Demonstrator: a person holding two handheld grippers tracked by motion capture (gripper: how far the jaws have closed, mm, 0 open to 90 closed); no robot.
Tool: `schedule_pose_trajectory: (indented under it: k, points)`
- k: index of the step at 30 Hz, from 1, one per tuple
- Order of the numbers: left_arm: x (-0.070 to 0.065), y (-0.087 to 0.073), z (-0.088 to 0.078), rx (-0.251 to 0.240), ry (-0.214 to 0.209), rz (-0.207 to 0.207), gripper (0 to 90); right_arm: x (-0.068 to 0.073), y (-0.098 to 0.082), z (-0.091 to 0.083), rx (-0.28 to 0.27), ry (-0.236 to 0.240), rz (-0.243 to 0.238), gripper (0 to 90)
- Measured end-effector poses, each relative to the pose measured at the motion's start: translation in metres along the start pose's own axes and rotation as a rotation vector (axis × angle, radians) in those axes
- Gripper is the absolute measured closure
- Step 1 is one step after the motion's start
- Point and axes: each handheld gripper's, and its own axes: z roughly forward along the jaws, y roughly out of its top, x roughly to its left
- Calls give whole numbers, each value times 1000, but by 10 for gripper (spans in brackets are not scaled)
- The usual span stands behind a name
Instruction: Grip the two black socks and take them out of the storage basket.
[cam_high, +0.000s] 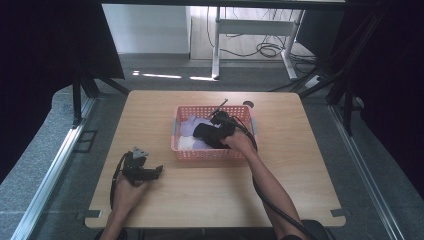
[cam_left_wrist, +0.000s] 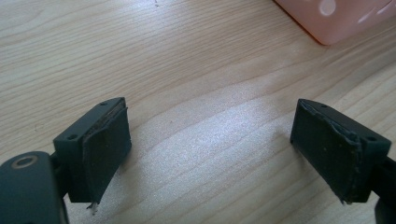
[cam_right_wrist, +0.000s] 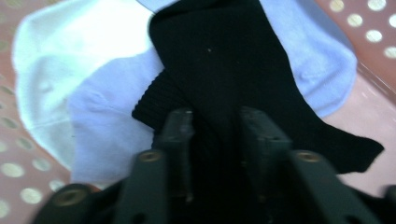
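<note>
Black knit cloth — a sock (cam_right_wrist: 224, 70) — lies in the pink basket (cam_high: 212, 155) on top of a lilac sock (cam_right_wrist: 107, 107) and a white one (cam_right_wrist: 70, 42), and the right gripper (cam_right_wrist: 215, 126) has its jaws pinched on a fold of it. The left gripper (cam_left_wrist: 210, 140) rests low over the wooden table (cam_left_wrist: 187, 60) — jaws spread wide, nothing between them, a basket corner nearby.

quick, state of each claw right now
left claw: open, nothing in it, over bare table.
right claw: closed on the black sock in the pink basket.
</note>
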Motion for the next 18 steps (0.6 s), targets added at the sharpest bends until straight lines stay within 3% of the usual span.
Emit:
schedule_pose_trajectory:
  k: [2,7,10,18]
  points:
    - [0,0,0,0,0,0,118,-2,0,-3,-14,-10,8,813]
    - [0,0,0,0,0,0,117,-4,1,-13,-52,-8,17,819]
    - [0,0,0,1,1,2,117,-7,3,-30,-111,6,30,819]
    - [0,0,0,-1,0,0,117,-9,6,-55,-177,30,32,818]
